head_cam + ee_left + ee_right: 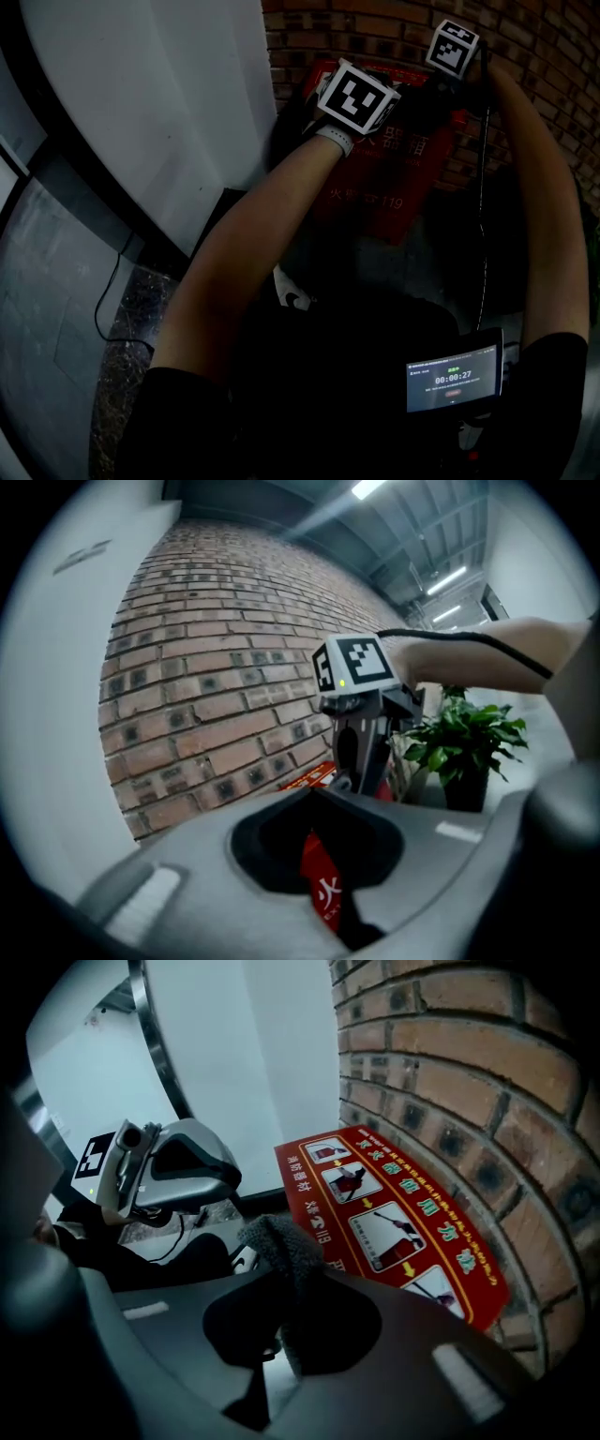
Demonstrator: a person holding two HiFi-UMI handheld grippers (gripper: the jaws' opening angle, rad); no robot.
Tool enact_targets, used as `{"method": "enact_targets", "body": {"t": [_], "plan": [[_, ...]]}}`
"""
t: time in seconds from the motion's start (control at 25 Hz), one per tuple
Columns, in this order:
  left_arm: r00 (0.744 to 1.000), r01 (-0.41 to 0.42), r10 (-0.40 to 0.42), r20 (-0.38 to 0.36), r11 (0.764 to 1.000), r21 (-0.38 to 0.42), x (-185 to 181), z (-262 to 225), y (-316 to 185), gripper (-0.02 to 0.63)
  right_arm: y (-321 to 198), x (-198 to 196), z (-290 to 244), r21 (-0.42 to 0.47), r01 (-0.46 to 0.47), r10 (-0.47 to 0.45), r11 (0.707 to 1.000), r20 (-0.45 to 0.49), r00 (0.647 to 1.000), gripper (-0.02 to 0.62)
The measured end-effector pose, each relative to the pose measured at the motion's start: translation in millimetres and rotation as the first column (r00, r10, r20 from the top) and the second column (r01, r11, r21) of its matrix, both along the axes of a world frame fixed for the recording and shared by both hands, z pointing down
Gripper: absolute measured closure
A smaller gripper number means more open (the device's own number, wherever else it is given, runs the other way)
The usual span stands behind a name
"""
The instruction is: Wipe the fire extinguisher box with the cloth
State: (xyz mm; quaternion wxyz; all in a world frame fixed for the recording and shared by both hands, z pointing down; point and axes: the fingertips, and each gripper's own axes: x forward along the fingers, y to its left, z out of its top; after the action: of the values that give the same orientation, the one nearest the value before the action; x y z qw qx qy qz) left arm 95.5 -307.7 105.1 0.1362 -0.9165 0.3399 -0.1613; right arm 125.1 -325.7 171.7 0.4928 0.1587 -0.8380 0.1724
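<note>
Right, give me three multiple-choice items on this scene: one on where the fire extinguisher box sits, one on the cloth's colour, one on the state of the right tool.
1. Where does the fire extinguisher box sit?
A. against the brick wall
B. in the middle of a table
C. hung from the ceiling

2. What colour is the cloth?
A. yellow
B. grey
C. blue

3. What state is the right tool in?
A. open and empty
B. shut on the cloth
C. shut on a bottle

Answers:
1. A: the right gripper view shows the red box's far edge running along the bricks.
2. B: the fuzzy wad sticking up in front of the box is grey.
3. B: the cloth rises from between that tool's jaws.
</note>
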Motion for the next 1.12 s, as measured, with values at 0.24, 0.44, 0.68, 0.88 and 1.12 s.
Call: {"method": "enact_targets", "body": {"t": [0.24, 0.44, 0.68, 0.88, 1.12], "plan": [[1.0, 0.008, -0.008, -0.017, 0.999, -0.04, 7.8, 16.2, -14.5, 0.603, -45.9, 34.0, -29.5, 0.21, -0.097, 0.104, 0.973, -0.022, 0.994, 0.571], [1.0, -0.017, 0.017, -0.012, 0.999, -0.051, 24.2, 27.9, -25.8, 0.603, -111.5, 83.2, -30.1, 0.479, -0.163, 0.236, 0.863, -0.097, 0.967, 0.571], [0.998, -0.053, 0.053, -0.033, 0.999, -0.006, 50.9, 22.0, -36.7, 0.603, -160.0, 115.5, -26.3, 0.596, -0.2, 0.301, 0.778, -0.075, 0.951, 0.571], [0.996, -0.058, 0.059, -0.062, 0.998, 0.004, 58.2, 15.5, -36.3, 0.603, -159.3, 113.7, -0.7, 0.498, -0.194, 0.249, 0.845, -0.046, 0.967, 0.572], [0.995, -0.072, 0.072, -0.068, 0.997, 0.007, 63.7, 18.4, -33.1, 0.603, -128.4, 93.9, -7.2, 0.359, -0.195, 0.178, 0.913, 0.081, 0.981, 0.571]]}}
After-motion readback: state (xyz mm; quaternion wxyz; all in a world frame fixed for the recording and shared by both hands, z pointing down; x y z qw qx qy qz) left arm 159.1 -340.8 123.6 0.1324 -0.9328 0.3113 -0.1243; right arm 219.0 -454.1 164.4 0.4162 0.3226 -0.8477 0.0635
